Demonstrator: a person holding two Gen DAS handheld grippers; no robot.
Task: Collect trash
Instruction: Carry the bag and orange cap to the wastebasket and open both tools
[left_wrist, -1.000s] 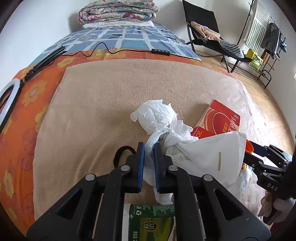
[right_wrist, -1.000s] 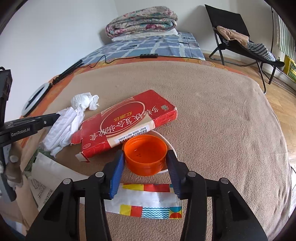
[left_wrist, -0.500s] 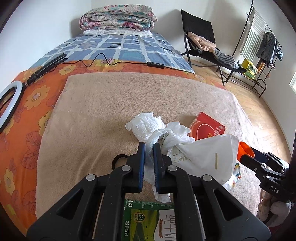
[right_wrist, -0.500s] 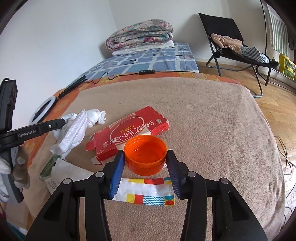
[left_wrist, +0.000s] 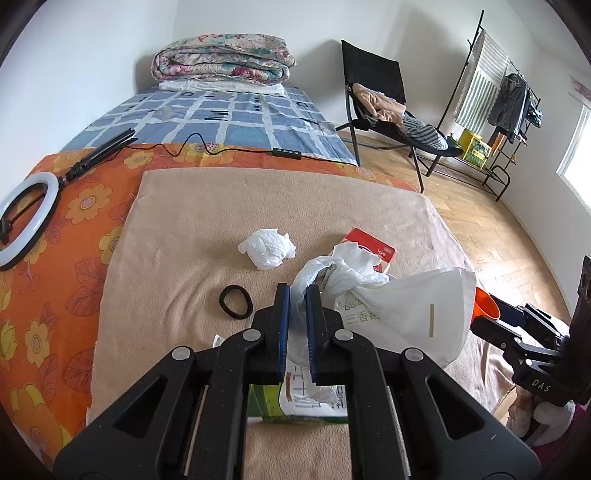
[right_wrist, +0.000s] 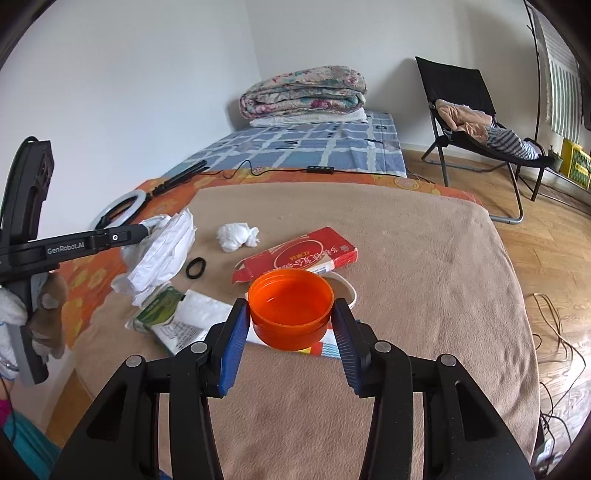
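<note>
Beige blanket is spread over the near end of a bed, and the litter is scattered across it. At the left gripper, the blue pads are seen pressed together on the neck of a white plastic bag, which is held up off the blanket with its mouth hanging open toward the right. At the right gripper, an orange lid is clamped between the two pads, hollow side up, and is carried above the blanket. Just beyond the lid, a red carton is seen lying flat, with a white rim showing at its near edge. A crumpled white tissue is left farther out on the blanket, and a black hair tie lies near it. Under the bag, a green drink carton is found beside a flat white paper package. Further back, a ring light rests on the orange floral sheet.
</note>
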